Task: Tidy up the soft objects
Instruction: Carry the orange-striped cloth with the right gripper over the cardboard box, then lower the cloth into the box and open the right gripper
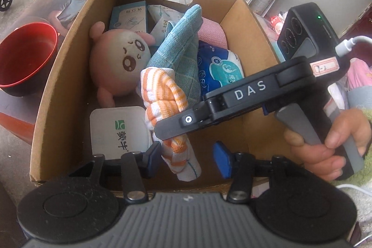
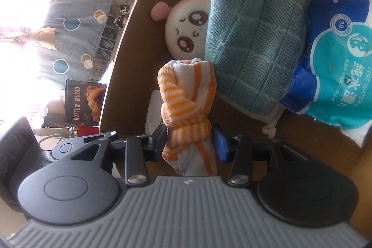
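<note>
Right gripper [image 2: 190,141] clamped on the sock bundle [image 2: 186,108], blue pads pressed into both sides of the orange-and-white knot, bundle standing up out of the jaws over the box [image 2: 130,43]. Left gripper [image 1: 189,156] let go: jaws apart, left pad just touching the bundle's lower end, right pad [image 1: 222,159] clear of it, so nothing pinched there. Seen from the left wrist, right gripper reaching in from the right across the bundle, a hand [image 1: 325,145] wrapped round its grey handle.

Just past the bundle, still inside the box: teal cloth [image 2: 253,43] propped up, touching the bundle's far end. Plush [image 1: 118,64] with the round face to the left of the cloth, against the left wall. Wipes pack [image 2: 344,66] on the right, partly under the cloth. Pink cloth [image 1: 212,35] at the far right corner. White tub [image 1: 119,131] near left, beside the bundle. Small cartons at the far wall, print too small to read.

Outside the box, red bowl [image 1: 28,57] to the left.
</note>
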